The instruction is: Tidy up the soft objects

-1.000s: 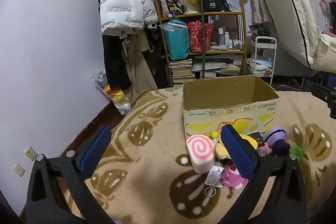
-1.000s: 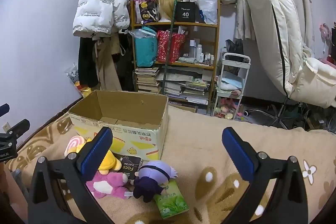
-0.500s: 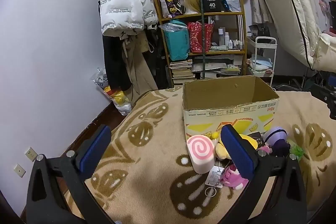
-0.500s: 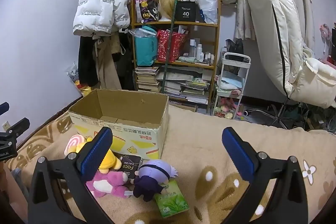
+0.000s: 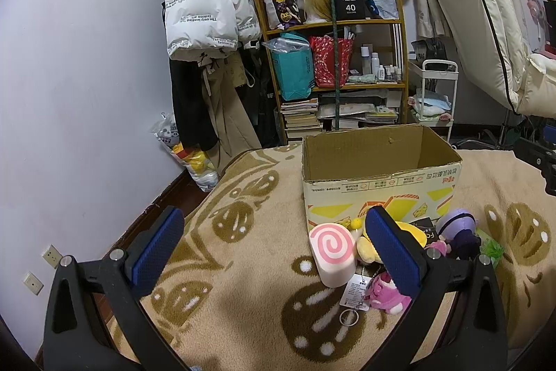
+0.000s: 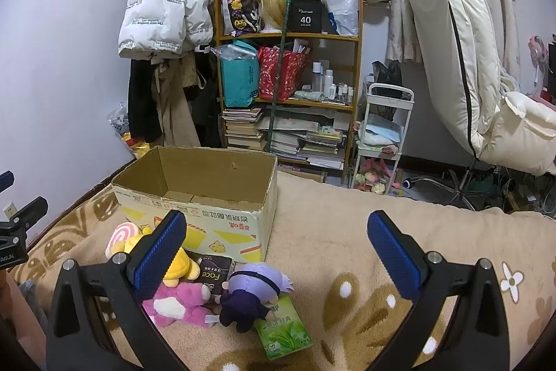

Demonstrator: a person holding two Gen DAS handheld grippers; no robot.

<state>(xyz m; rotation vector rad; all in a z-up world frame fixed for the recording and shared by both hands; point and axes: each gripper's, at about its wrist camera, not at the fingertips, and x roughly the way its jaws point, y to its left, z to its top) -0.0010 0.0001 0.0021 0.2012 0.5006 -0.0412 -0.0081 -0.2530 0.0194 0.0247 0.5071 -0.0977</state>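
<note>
An open, empty cardboard box [image 5: 378,183] [image 6: 208,197] stands on a beige patterned blanket. In front of it lies a pile of soft toys: a pink swirl roll cushion [image 5: 332,252] [image 6: 120,232], a yellow plush [image 5: 368,244] [image 6: 180,265], a pink plush [image 5: 384,296] [image 6: 177,301] and a purple-haired doll [image 5: 457,232] [image 6: 250,291]. My left gripper [image 5: 274,252] is open and empty, above the blanket left of the pile. My right gripper [image 6: 278,256] is open and empty, above and right of the pile.
A black packet [image 6: 215,272] and a green tea pack [image 6: 283,329] lie among the toys. A cluttered shelf [image 6: 288,86], hanging coats [image 6: 166,23], a white cart [image 6: 382,134] and a cream chair [image 6: 469,58] stand behind the bed. The blanket [image 6: 382,232] stretches right of the box.
</note>
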